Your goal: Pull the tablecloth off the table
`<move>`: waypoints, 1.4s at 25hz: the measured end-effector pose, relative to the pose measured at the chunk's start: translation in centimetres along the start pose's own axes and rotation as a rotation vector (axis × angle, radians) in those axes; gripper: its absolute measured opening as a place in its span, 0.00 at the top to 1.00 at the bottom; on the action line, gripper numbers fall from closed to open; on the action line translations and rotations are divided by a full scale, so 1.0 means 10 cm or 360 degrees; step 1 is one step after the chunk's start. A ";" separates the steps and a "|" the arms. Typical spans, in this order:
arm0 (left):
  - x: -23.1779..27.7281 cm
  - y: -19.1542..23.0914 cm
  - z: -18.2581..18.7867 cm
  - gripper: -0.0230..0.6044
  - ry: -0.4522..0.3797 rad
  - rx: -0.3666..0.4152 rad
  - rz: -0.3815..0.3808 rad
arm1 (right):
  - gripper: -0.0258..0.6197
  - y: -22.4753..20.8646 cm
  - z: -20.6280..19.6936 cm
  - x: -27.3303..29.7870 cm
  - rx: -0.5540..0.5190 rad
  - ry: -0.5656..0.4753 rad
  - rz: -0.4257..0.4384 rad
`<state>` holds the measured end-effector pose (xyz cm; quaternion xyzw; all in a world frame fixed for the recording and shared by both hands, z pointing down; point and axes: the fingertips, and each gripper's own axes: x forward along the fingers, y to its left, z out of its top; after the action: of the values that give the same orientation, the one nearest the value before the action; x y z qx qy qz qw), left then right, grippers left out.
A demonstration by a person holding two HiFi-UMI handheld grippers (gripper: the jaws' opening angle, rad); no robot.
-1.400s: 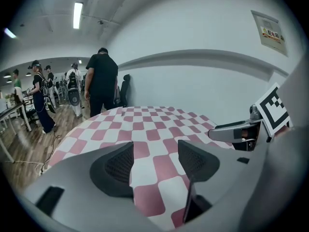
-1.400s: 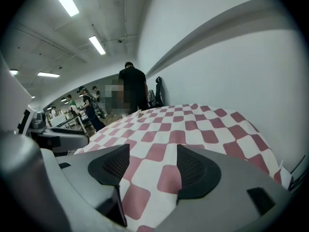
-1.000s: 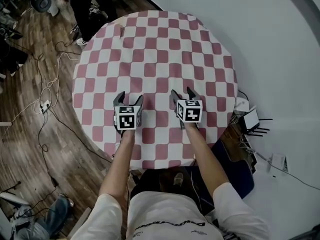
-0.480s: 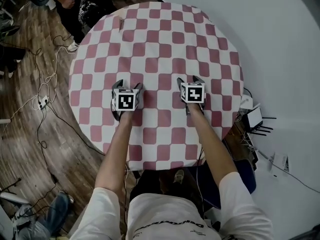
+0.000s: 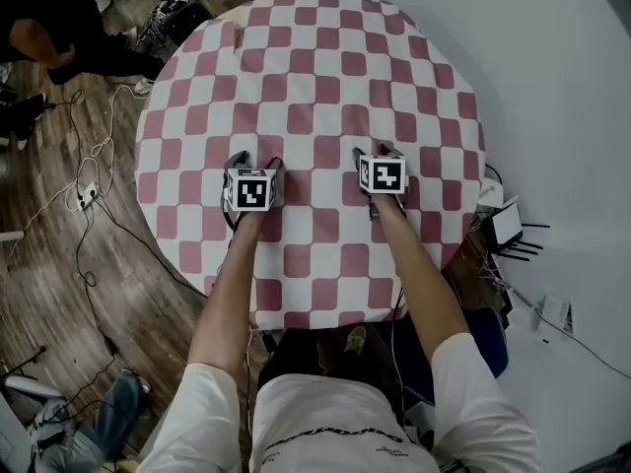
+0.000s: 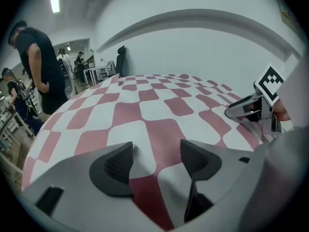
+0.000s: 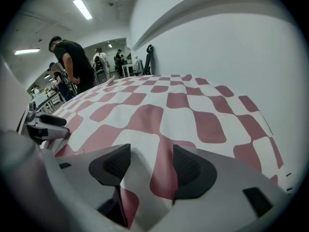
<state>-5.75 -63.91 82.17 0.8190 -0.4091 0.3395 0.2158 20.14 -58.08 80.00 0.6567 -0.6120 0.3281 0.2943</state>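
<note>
A red-and-white checked tablecloth [image 5: 315,77] covers the whole round table and hangs over its rim. My left gripper [image 5: 254,161] rests on the cloth left of the middle, jaws apart, pointing away from me. My right gripper [image 5: 380,152] lies level with it on the right, also with jaws apart. In the left gripper view the cloth [image 6: 145,105] runs flat between the open fingers [image 6: 113,166]. A low ridge of cloth [image 7: 154,144] rises between the fingers [image 7: 190,170] in the right gripper view; they are spread beside it and do not pinch it.
A person in black [image 5: 49,37] stands at the far left of the table. Cables [image 5: 89,195] trail over the wooden floor on the left. A white router [image 5: 508,230] sits by the wall [image 5: 562,87] at the right. A dark blue seat [image 5: 483,338] is at the table's near right.
Both grippers have moved farther in from the near edge toward the table's middle and lowered onto the cloth. The person at the far left has shifted leftward.
</note>
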 end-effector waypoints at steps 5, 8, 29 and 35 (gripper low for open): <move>-0.03 -0.13 0.04 0.73 0.0015 0.0042 -0.0070 | 0.57 0.03 0.02 -0.04 0.0017 0.0004 -0.0030; -0.03 -0.13 0.02 0.75 0.0001 0.0046 -0.0050 | 0.64 0.07 0.00 -0.05 0.0016 0.0015 -0.0022; -0.27 -0.22 0.03 0.94 -0.0027 -0.0010 -0.0110 | 0.91 0.21 -0.21 -0.33 0.0152 -0.0014 0.0168; -0.51 -0.28 0.09 0.94 -0.0101 -0.0035 -0.0073 | 0.91 0.20 -0.19 -0.55 0.0208 -0.0044 0.0217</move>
<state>-5.33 -60.25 77.60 0.8361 -0.4006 0.3038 0.2196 17.79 -53.45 76.78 0.6358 -0.6365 0.3775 0.2195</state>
